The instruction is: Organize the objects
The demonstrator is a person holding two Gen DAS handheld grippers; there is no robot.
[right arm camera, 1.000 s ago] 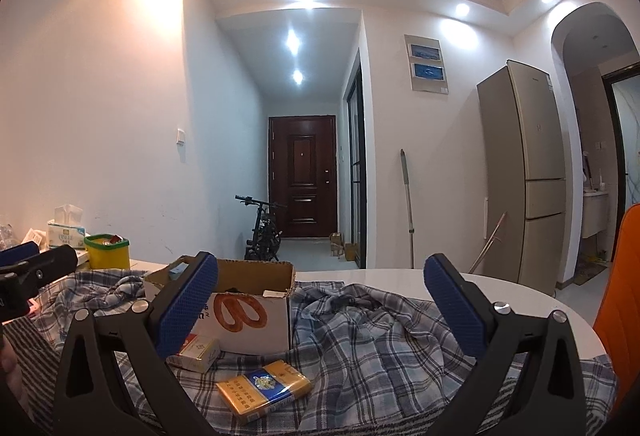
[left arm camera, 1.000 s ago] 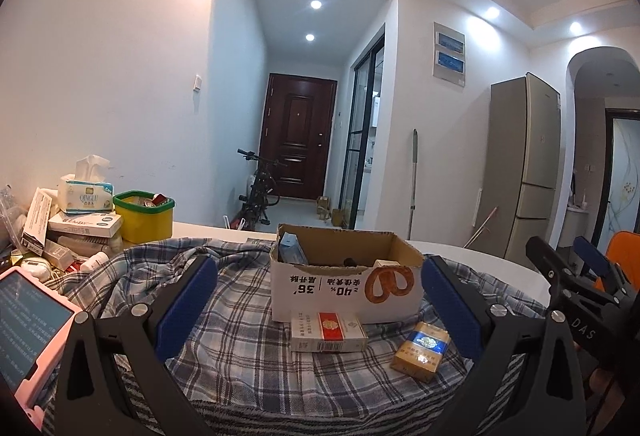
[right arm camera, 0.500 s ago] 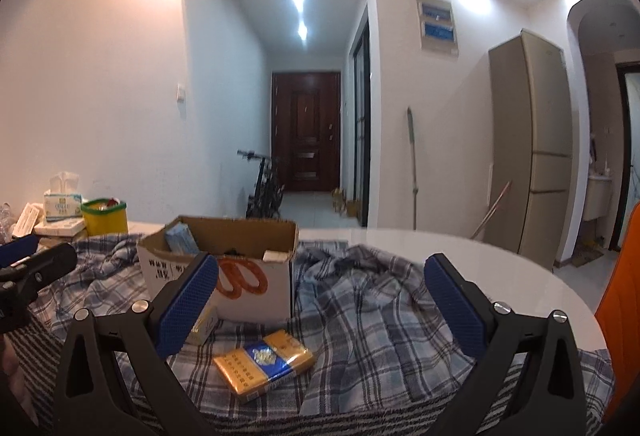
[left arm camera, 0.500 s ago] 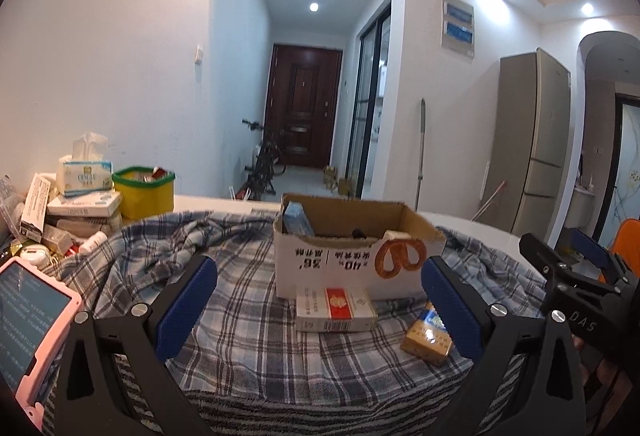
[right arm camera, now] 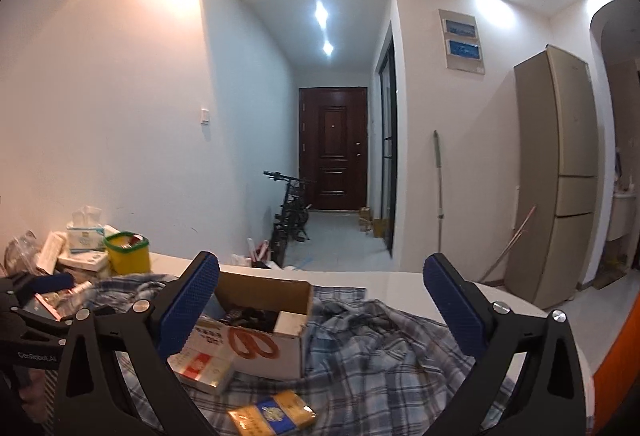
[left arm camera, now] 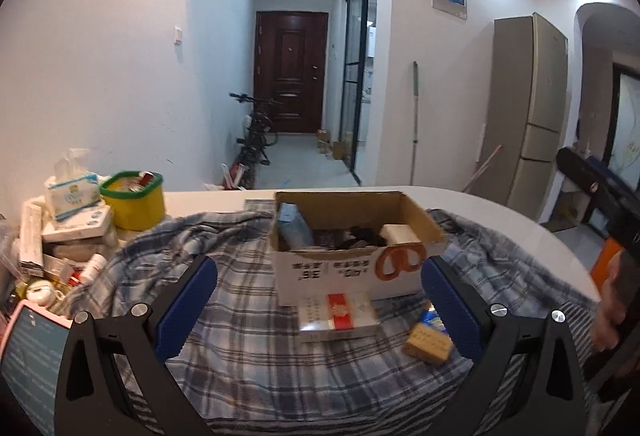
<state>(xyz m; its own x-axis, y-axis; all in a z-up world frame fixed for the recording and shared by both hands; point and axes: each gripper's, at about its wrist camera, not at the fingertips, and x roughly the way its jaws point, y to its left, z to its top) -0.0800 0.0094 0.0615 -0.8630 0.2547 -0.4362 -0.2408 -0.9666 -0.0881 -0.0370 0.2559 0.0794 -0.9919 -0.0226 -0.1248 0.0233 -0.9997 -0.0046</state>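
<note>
Two hand-held grippers are seen, and both are held wide open with nothing between the blue pads. The left hand-held gripper [left arm camera: 318,302] is pointed at the red-and-white pack [left arm camera: 338,312], which lies flat just in front of the cardboard box [left arm camera: 352,256]; this aim suggests that the pack is to be picked first. The right hand-held gripper [right arm camera: 320,304] is held above the gold-and-blue pack [right arm camera: 272,414], which lies near the front edge of the checked cloth [right arm camera: 380,348].

Two loose packs are counted, both outside the box and apart from each other. They are probably left there because they are not yet sorted. One box is counted, open at the top, and several small items are already inside it, so it is judged to be the place for collecting. The cloth is spread over the white surface [left arm camera: 500,211]. At the left side one yellow tub [left arm camera: 134,201] and one tissue pack [left arm camera: 72,191] are seen on a pile of other things.
</note>
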